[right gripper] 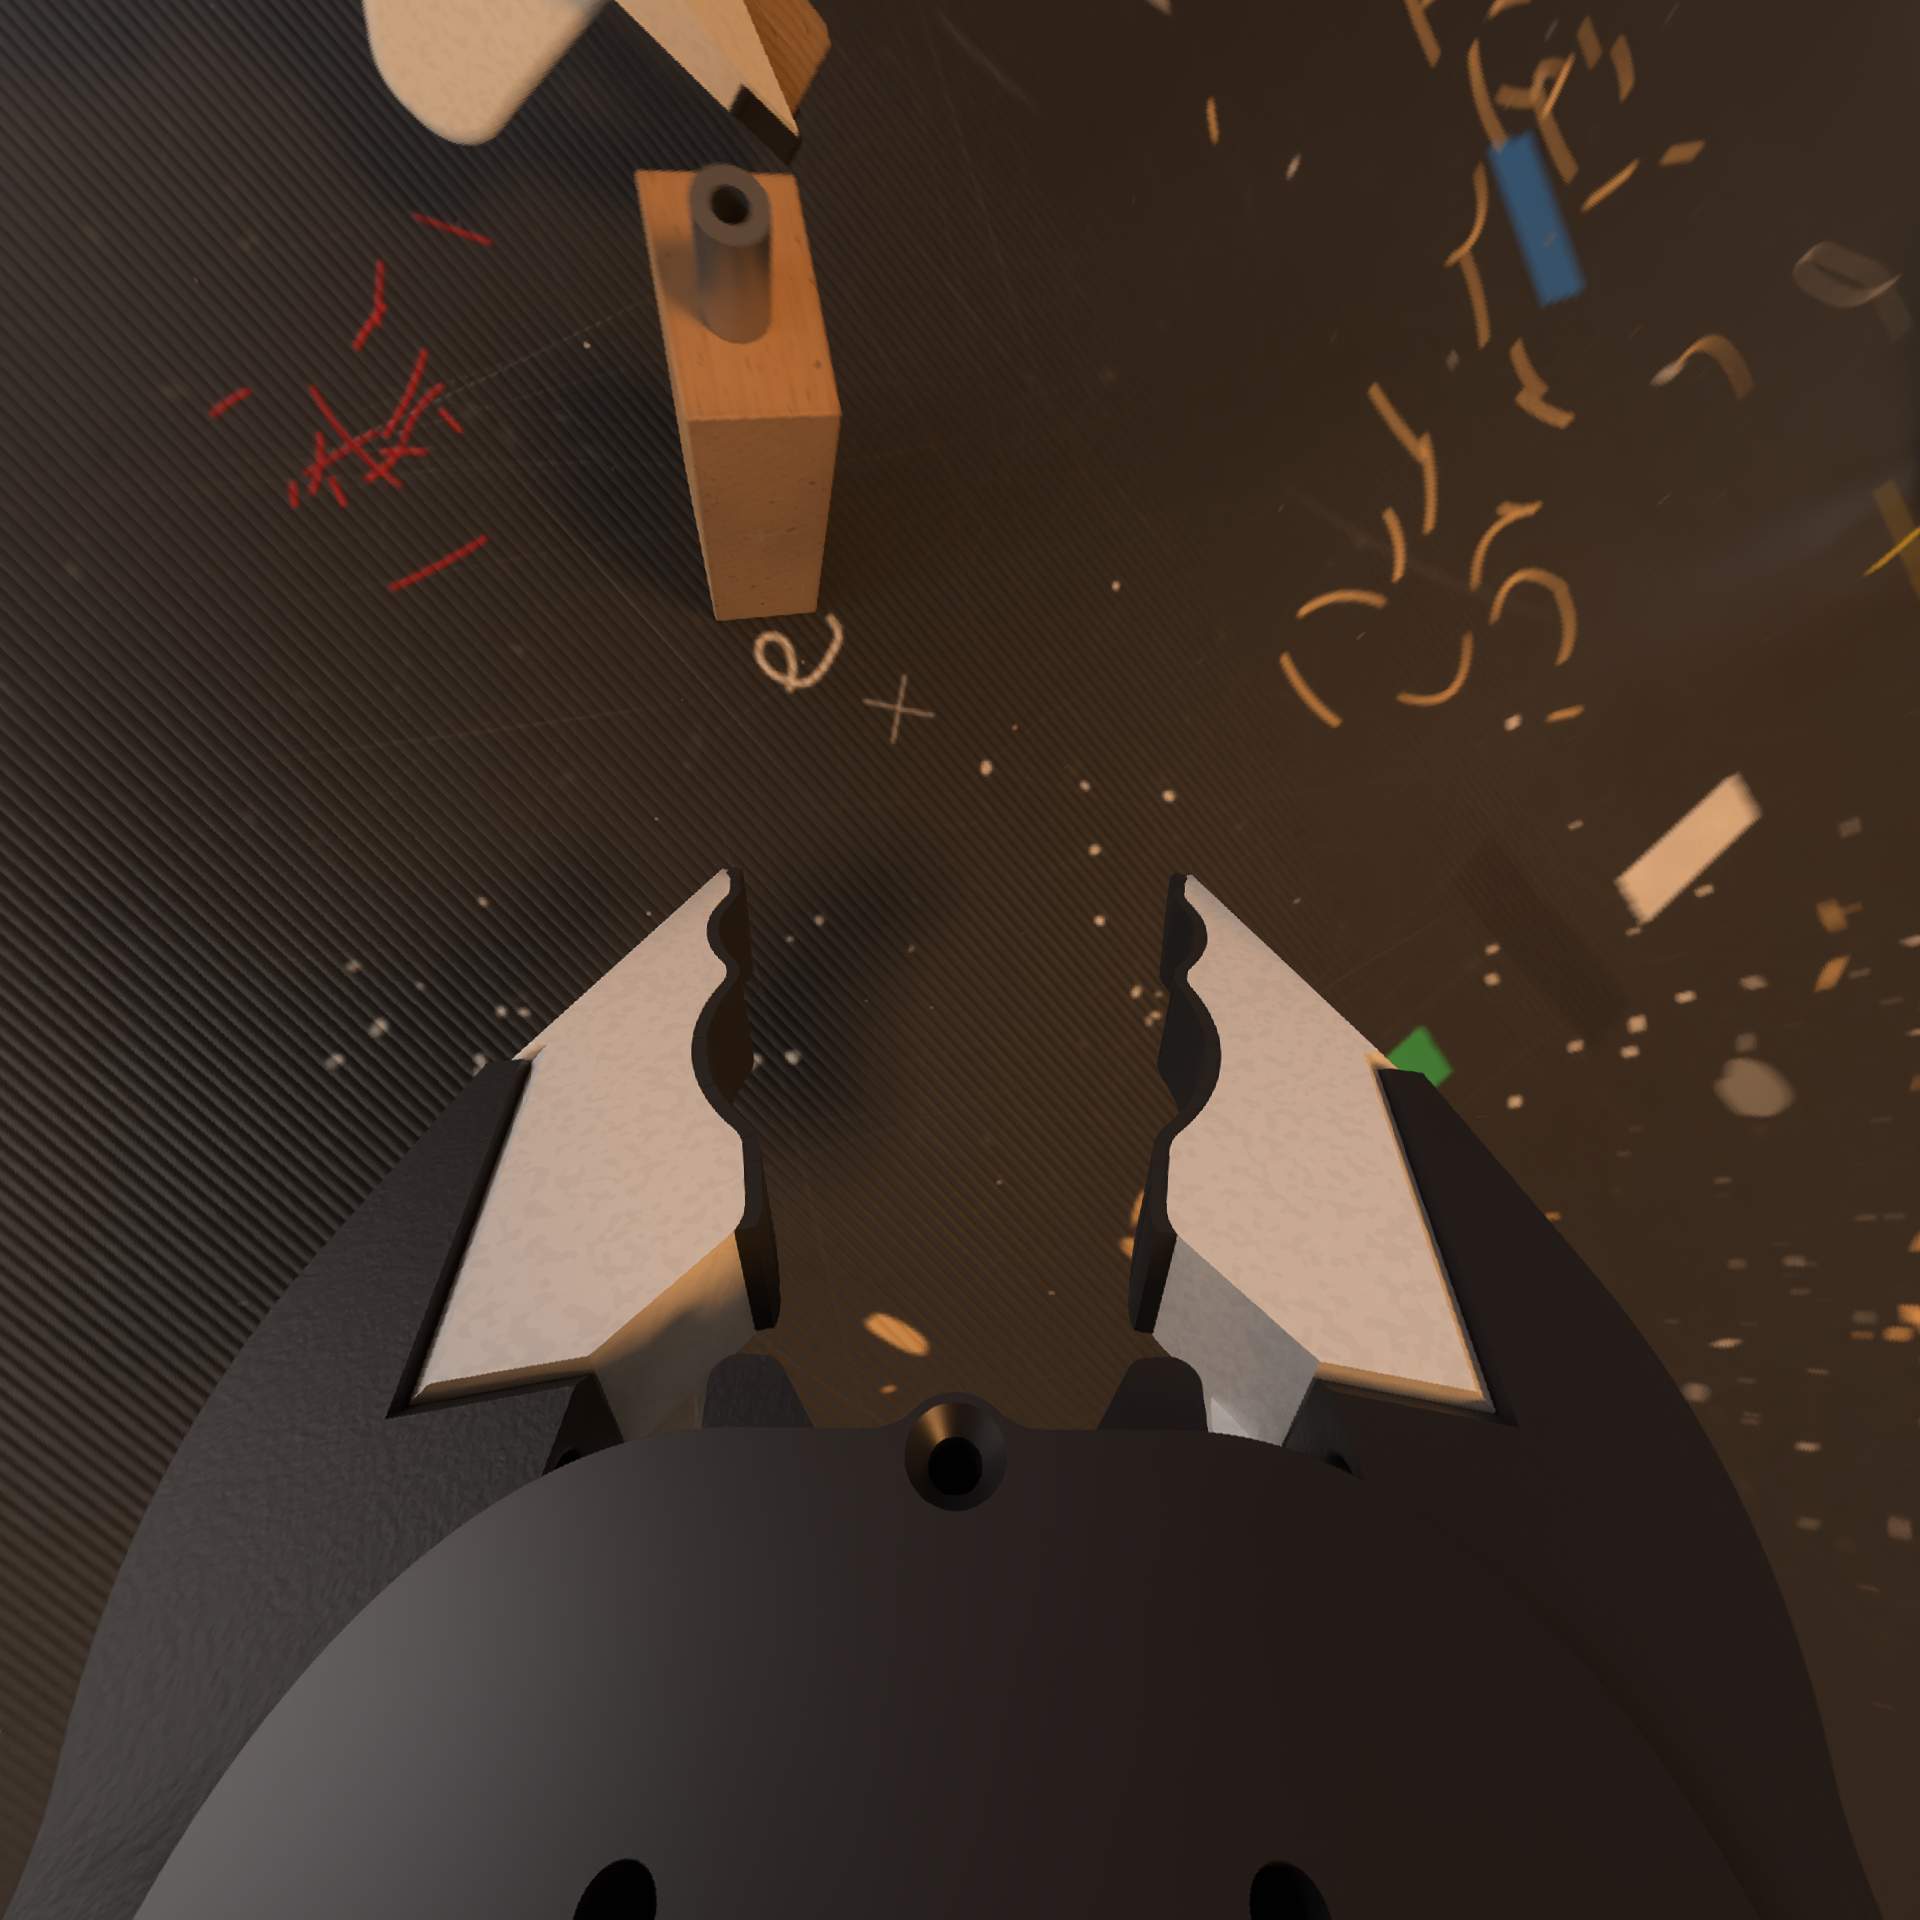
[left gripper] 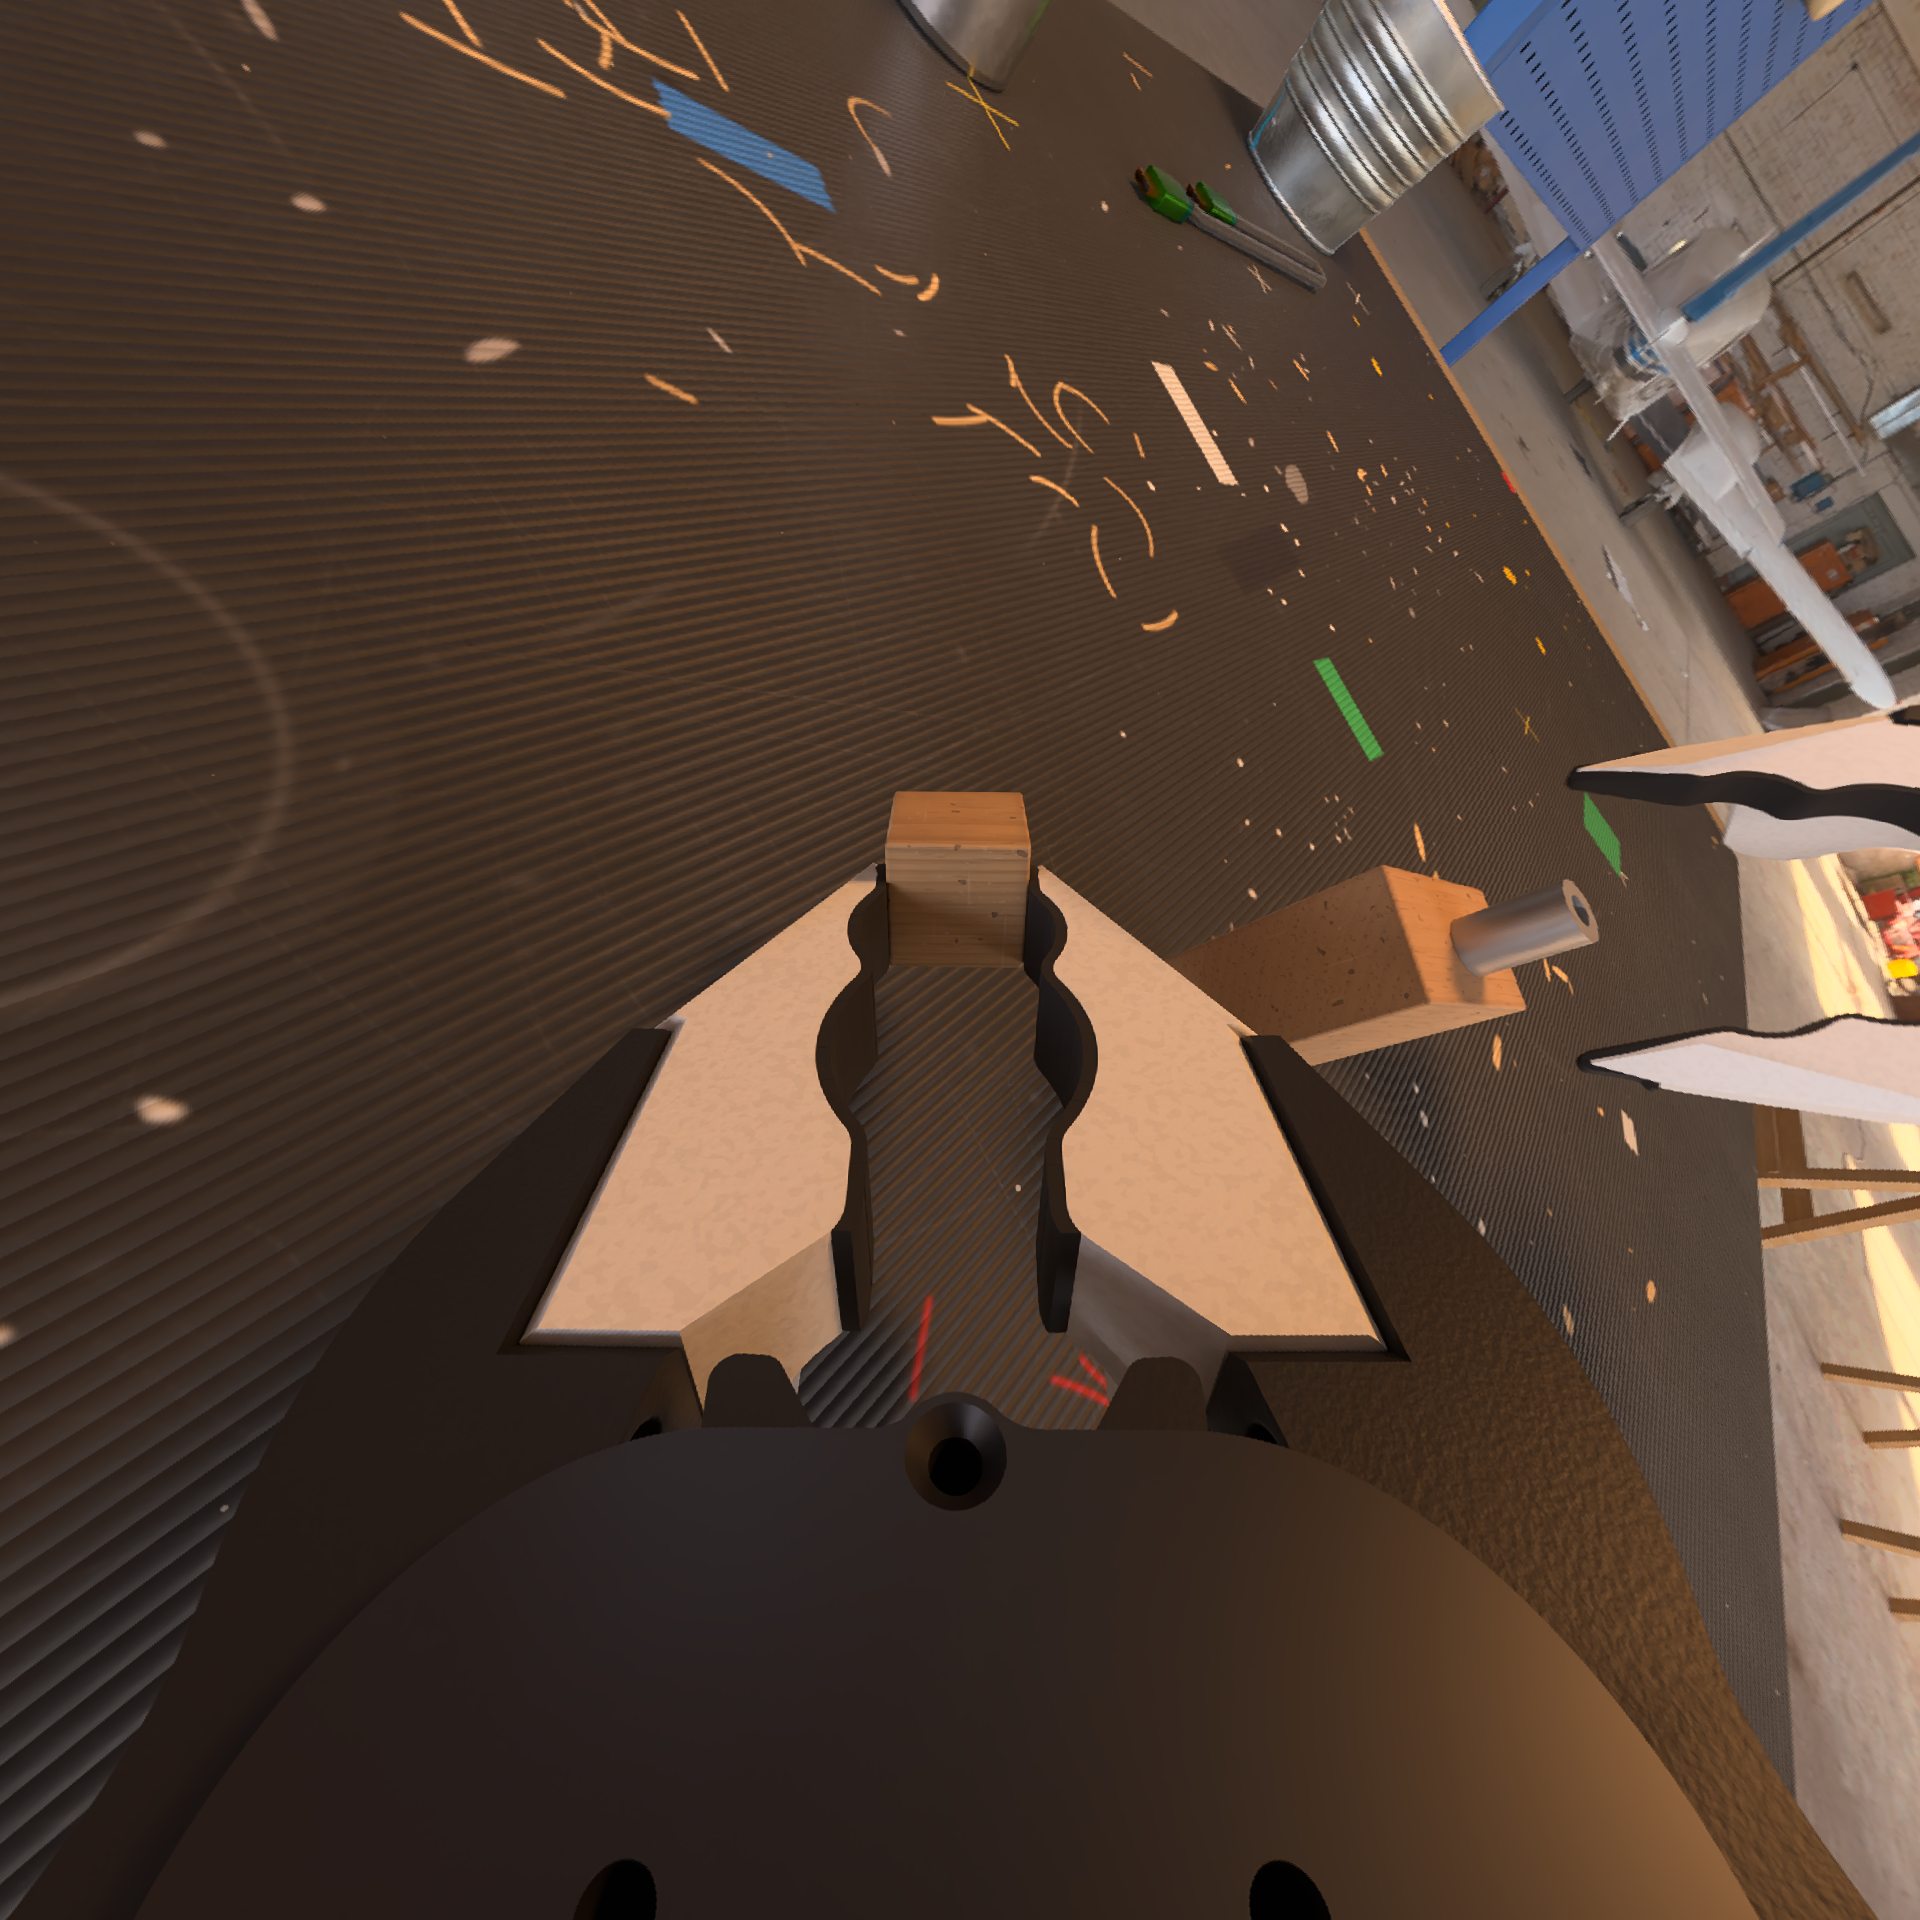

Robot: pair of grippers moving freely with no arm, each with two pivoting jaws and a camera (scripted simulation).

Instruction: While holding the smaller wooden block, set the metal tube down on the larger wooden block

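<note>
My left gripper (left gripper: 957,883) is shut on the smaller wooden block (left gripper: 956,878), a light cube held at its fingertips above the dark mat. The larger wooden block (left gripper: 1340,961) stands on the mat to its right, and the grey metal tube (left gripper: 1522,927) stands upright on its top face. In the right wrist view the larger wooden block (right gripper: 764,457) is ahead with the metal tube (right gripper: 730,260) on it. My right gripper (right gripper: 954,883) is open and empty, drawn back from the block. It shows in the left wrist view (left gripper: 1584,920) near the tube, not touching it.
The ribbed dark mat (left gripper: 520,623) is strewn with wood shavings, tape bits and chalk marks. Two metal buckets (left gripper: 1361,125) and a green-handled tool (left gripper: 1226,223) lie at the far end. The mat's edge (left gripper: 1704,935) runs past the larger block. The left gripper's body (right gripper: 468,62) shows beyond the block.
</note>
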